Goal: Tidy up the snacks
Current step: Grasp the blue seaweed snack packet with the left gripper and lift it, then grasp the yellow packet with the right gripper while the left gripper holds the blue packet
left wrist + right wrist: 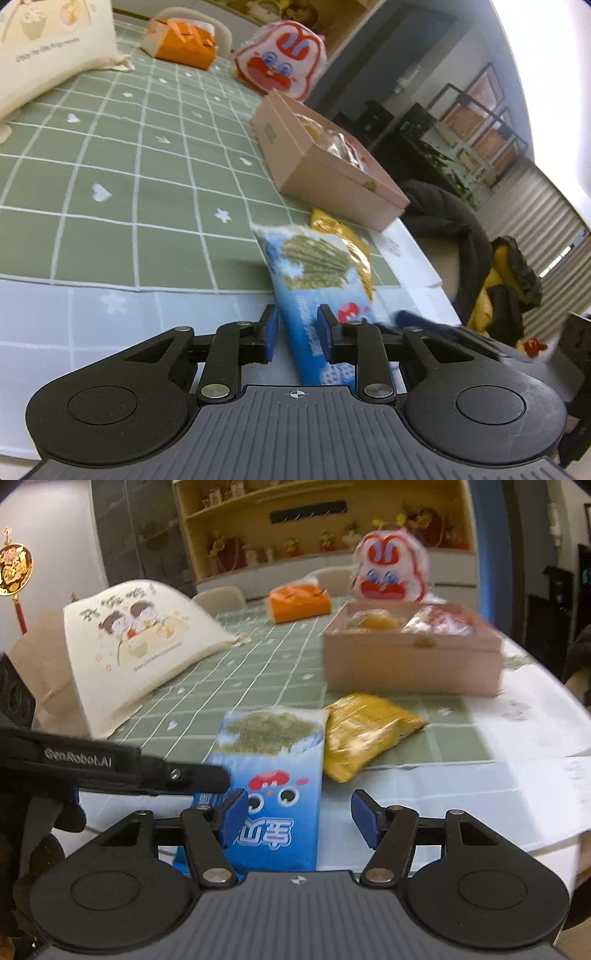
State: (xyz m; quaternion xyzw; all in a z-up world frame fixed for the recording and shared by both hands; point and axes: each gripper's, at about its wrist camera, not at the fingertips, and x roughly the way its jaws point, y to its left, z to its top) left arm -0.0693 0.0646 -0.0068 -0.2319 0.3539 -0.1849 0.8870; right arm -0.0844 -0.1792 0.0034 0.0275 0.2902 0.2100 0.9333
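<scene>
The left gripper (297,334) has its two blue pads on both sides of the blue snack bag (314,291). The pads sit right against the bag, so it looks pinched between them. The right gripper (299,819) is about half open. Its left pad touches the side of the blue snack bag (269,775), but its right pad is apart from the bag, so it does not grip it.

The blue snack bag lies near the front edge of the table (480,797). It rests half on the pale border and half on the green checked cloth (147,147). A yellow snack bag (365,731) lies just beside it, touching it. Behind the yellow bag stands an open pink box (410,661) with wrapped snacks inside. It is near the right edge of the table.

Farther back are an orange box (299,603) and a red-and-white bunny bag (391,572). A big cream cloth bag (129,646) with a cartoon on it leans at the left side.
</scene>
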